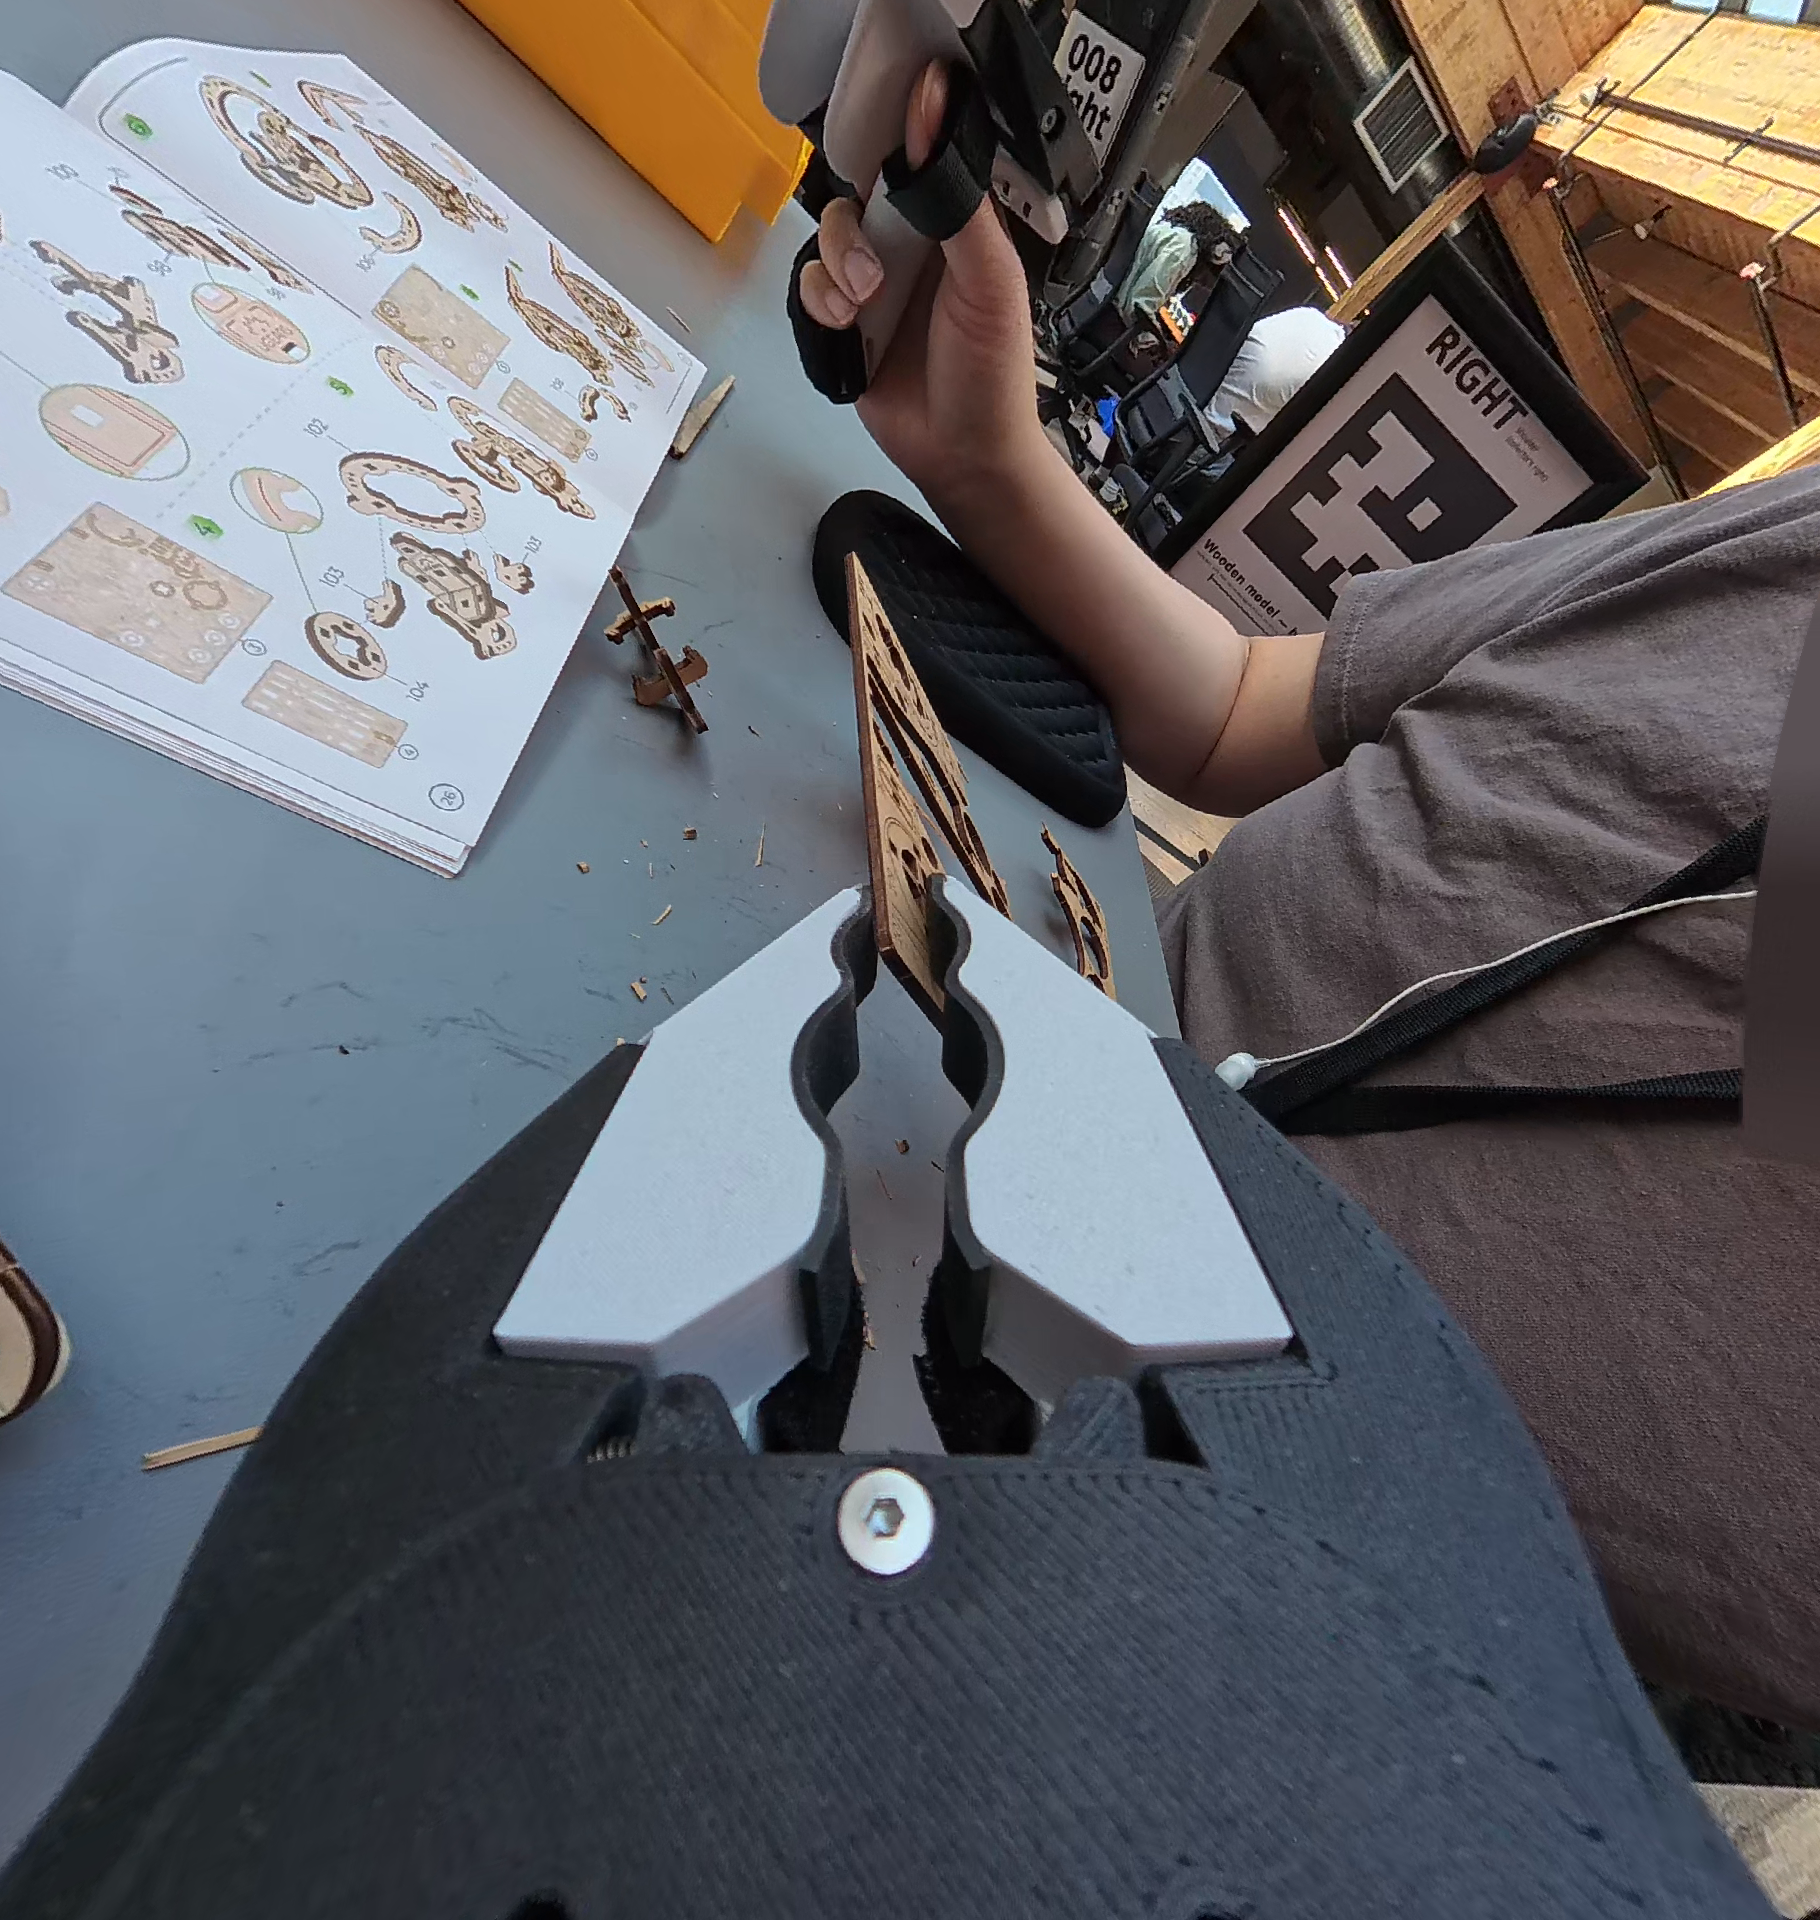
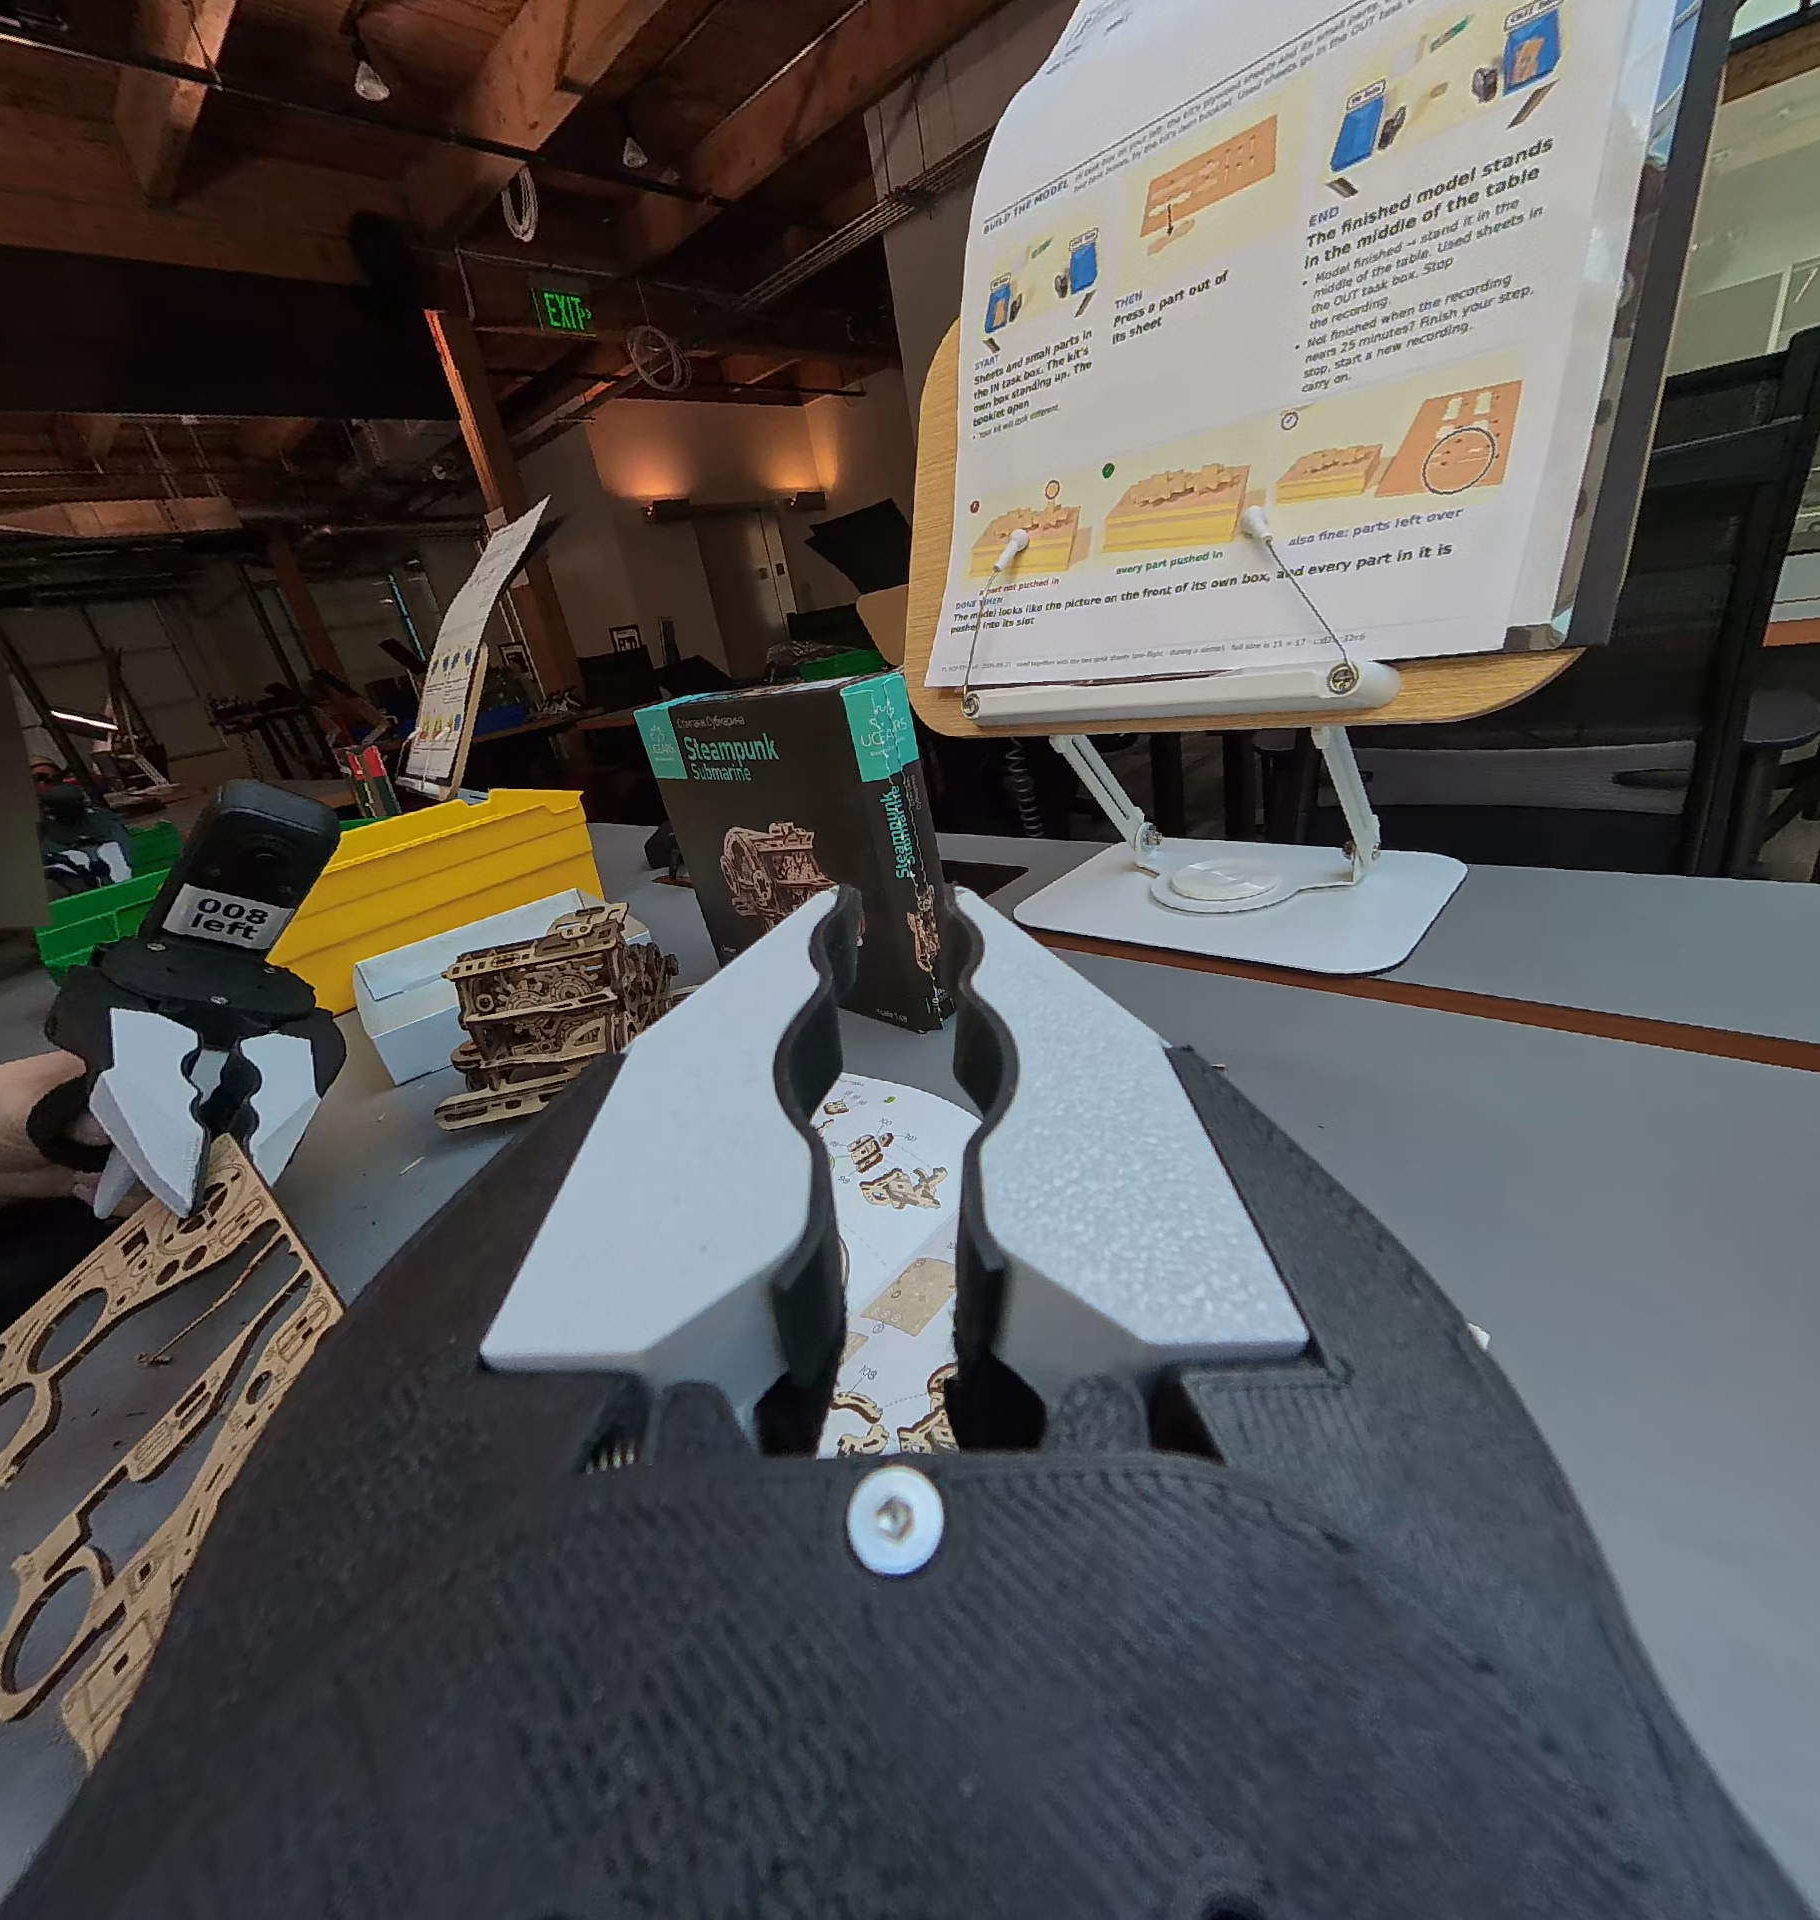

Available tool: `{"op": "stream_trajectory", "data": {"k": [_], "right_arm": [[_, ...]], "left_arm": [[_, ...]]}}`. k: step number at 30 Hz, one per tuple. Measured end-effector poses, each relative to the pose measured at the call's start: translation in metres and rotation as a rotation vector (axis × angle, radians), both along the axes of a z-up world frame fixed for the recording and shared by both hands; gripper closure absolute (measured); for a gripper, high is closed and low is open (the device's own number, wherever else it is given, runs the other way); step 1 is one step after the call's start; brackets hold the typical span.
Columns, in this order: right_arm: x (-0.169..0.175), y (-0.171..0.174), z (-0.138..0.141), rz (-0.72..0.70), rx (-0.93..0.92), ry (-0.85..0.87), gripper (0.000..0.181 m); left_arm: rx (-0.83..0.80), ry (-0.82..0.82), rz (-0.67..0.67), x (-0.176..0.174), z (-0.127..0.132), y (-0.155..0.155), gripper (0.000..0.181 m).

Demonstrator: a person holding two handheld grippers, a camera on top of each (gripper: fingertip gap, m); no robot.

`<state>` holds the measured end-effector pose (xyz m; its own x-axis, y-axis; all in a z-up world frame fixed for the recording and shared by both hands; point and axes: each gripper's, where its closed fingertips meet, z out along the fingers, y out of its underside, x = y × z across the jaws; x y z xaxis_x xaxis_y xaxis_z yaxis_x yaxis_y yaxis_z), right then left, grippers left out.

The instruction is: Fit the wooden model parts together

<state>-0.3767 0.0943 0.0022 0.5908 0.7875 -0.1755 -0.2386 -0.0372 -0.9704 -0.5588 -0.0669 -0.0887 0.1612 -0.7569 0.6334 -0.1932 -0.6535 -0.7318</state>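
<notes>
My left gripper (image 1: 901, 914) is shut on the lower edge of a thin laser-cut wooden sheet (image 1: 911, 790) and holds it on edge above the grey table (image 1: 262, 1039). The same gripper (image 2: 173, 1195) and sheet (image 2: 137, 1403) show at the left of the right wrist view. My right gripper (image 2: 901, 914) is open and empty, raised above the table. It is held in a hand at the top of the left wrist view (image 1: 947, 125), its fingertips out of frame. A small wooden sub-assembly (image 1: 662, 655) stands on the table. A partly built model (image 2: 553, 1008) stands further back.
An open instruction booklet (image 1: 262, 416) lies on the left. A loose wooden part (image 1: 1082, 925) and a black pad (image 1: 989, 675) lie near the table edge. A yellow bin (image 2: 449, 873), a white tray (image 2: 407, 997), the kit box (image 2: 812, 842) and a document stand (image 2: 1249, 364) are at the back. My right fingertips sit around 25 cm from my left ones.
</notes>
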Motion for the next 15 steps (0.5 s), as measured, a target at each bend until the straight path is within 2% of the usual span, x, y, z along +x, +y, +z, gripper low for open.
{"op": "stream_trajectory", "data": {"k": [15], "right_arm": [[-0.0020,0.0017,-0.0052,0.013,-0.031,-0.001,0.168]], "left_arm": [[0.003,0.014,0.007,-0.0001,-0.0021,0.0009,0.174]]}}
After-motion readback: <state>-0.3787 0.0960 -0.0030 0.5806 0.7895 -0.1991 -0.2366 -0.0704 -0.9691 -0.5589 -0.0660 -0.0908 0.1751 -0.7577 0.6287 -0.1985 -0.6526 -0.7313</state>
